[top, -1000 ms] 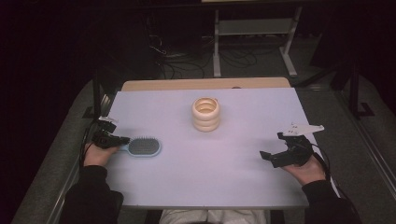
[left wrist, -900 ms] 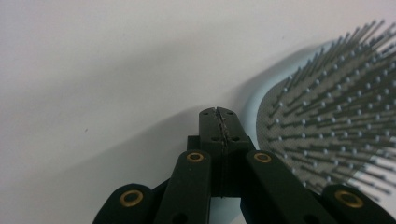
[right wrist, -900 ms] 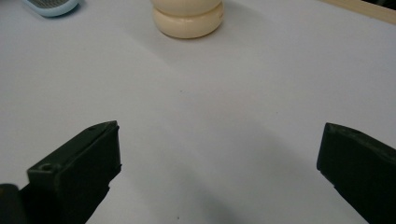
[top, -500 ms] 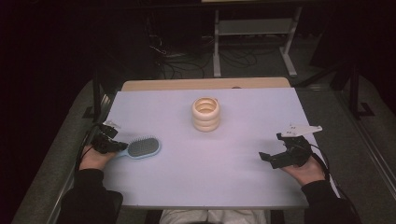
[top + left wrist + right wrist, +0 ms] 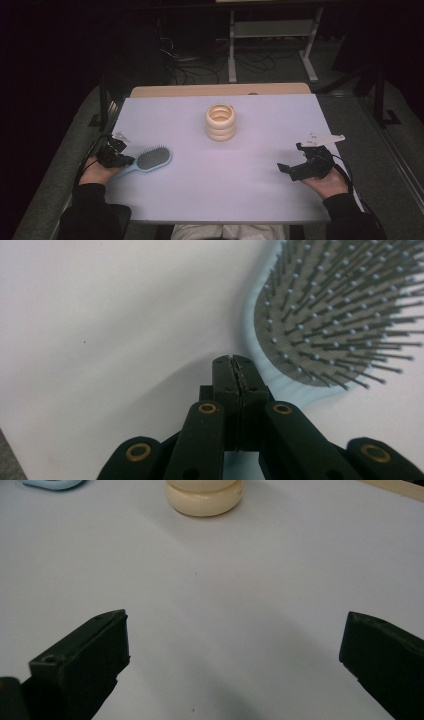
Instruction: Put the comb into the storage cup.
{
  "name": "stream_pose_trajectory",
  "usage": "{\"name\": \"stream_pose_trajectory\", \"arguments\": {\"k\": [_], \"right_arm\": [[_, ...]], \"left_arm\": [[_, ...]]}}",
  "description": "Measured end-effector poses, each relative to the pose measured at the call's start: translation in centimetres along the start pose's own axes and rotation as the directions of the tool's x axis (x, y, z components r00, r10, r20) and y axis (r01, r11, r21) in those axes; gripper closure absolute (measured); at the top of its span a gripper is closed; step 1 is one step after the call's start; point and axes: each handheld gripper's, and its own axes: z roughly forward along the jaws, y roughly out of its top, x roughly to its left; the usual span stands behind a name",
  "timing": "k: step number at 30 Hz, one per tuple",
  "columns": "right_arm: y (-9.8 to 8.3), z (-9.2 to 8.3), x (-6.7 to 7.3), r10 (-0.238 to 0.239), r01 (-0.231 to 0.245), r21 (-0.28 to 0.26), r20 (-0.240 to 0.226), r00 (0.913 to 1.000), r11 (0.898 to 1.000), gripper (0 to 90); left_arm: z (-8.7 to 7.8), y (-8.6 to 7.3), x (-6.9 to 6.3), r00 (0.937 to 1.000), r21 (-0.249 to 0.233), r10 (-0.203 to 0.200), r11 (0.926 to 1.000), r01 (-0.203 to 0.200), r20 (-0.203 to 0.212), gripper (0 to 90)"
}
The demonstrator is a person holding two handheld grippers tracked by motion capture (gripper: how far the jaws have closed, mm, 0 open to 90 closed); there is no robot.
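Hairbrush [image 5: 146,161] lies at the left edge of the counter [image 5: 250,200] in the high view, its pale blue handle running down-left under the left tool [image 5: 116,159], bristle head angled toward the stacked cream rings [image 5: 220,123]; the right tool [image 5: 300,169] rests well apart.

From the left gripper view, the jaws are pressed together, and whether the handle sits between them I cannot tell; grey bristles just ahead to the right.

From the right gripper view, the jaws stand wide apart over bare counter, gripping nothing.
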Motion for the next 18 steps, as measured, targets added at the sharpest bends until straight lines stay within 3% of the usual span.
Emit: {"name": "stream_pose_trajectory", "arguments": {"k": [9, 11, 15, 18], "right_arm": [[0.0, 0.0, 0.0, -0.001, 0.001, 0.001, -0.002, 1.0000, 1.000, 0.0], [0.0, 0.0, 0.0, -0.002, 0.002, 0.000, -0.003, 1.0000, 1.000, 0.0], [0.0, 0.0, 0.0, -0.003, 0.003, 0.001, -0.004, 1.0000, 1.000, 0.0], [0.1, 0.0, 0.1, -0.006, 0.006, 0.000, -0.005, 1.0000, 1.000, 0.0]], "left_arm": [[-0.5, -0.2, -0.1, 0.9991, 0.039, 0.040, 0.9985, -0.039, -0.016, 89.9], [-0.6, -0.3, -0.2, 0.9971, 0.037, 0.072, 0.9968, -0.071, -0.025, 89.9], [-0.9, -0.2, -0.4, 0.9943, 0.054, 0.099, 0.9939, -0.096, -0.041, 88.9], [-1.4, -0.3, -0.3, 0.9938, 0.033, 0.107, 0.9938, -0.106, -0.029, 87.5]]}}
